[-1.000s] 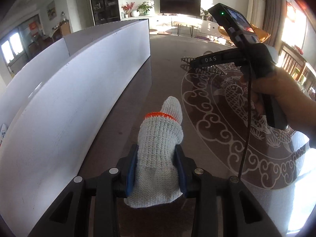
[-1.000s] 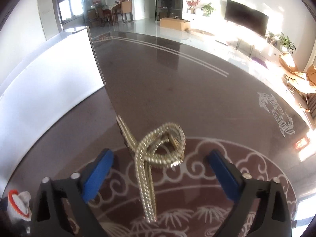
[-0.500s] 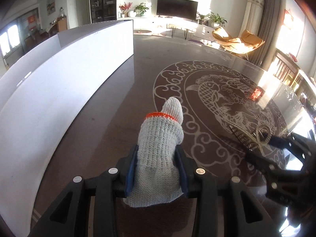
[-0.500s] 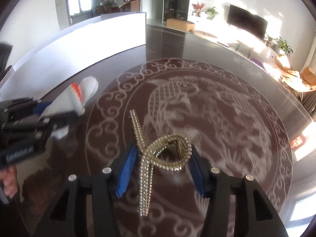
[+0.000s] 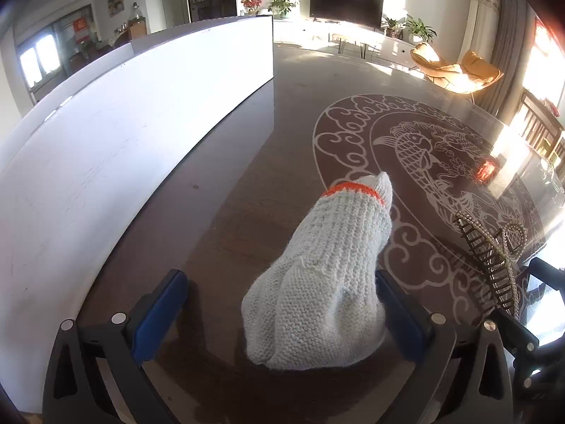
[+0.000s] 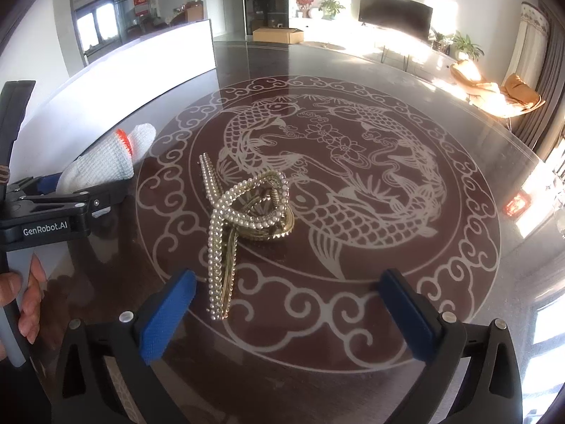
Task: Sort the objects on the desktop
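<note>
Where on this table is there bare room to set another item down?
Bare tabletop runs over the carp inlay beyond the pearl hair claw, and along the white board ahead of the knit glove. It is crowded near the front, where the left gripper and right gripper sit open.

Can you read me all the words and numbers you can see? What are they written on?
"GenRobot.AI": white letters on the black body of the left gripper, seen in the right wrist view.

The red sign on the far window carries marks too small to read.

The knitted glove, the pearl hair clip and the table carry no words, only a fish pattern on the table.
</note>
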Tool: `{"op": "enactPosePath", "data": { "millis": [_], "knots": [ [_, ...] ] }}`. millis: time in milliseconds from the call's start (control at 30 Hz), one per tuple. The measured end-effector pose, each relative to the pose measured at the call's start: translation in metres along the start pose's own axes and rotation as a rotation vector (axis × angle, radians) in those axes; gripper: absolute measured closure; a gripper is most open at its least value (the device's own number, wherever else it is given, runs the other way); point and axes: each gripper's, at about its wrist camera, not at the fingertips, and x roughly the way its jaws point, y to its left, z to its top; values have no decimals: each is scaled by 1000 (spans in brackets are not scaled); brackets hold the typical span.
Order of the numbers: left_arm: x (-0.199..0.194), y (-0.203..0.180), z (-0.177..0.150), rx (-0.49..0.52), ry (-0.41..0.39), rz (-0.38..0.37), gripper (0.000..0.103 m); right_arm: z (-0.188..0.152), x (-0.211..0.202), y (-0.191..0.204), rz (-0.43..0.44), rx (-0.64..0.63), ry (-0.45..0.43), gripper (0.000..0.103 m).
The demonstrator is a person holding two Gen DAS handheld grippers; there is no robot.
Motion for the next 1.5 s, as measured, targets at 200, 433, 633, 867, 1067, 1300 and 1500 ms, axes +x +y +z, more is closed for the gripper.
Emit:
{"op": "enactPosePath", "data": {
  "millis": [200, 433, 633, 867, 1067, 1300, 1500],
  "knots": [
    [1, -1, -1, 1, 0, -2, 0, 1, 0, 0, -1, 0, 0, 0],
    [1, -1, -1, 1, 0, -2, 0, 0, 1, -1, 0, -1, 0, 0],
    [1, -1, -2, 0, -1, 0, 0, 0, 1, -2, 0, -1, 0, 0],
    [1, 0, -2, -1, -1, 2, 0, 0, 1, -2, 0, 0, 0, 0],
    [-1, 0, -3, 0, -1, 4, 0, 0, 1, -2, 0, 0, 1, 0],
    [1, 1, -3, -1, -3, 1, 0, 0, 1, -2, 0, 0, 1, 0],
    [1, 1, -3, -1, -2, 1, 0, 0, 1, -2, 0, 0, 1, 0]
  ]
}}
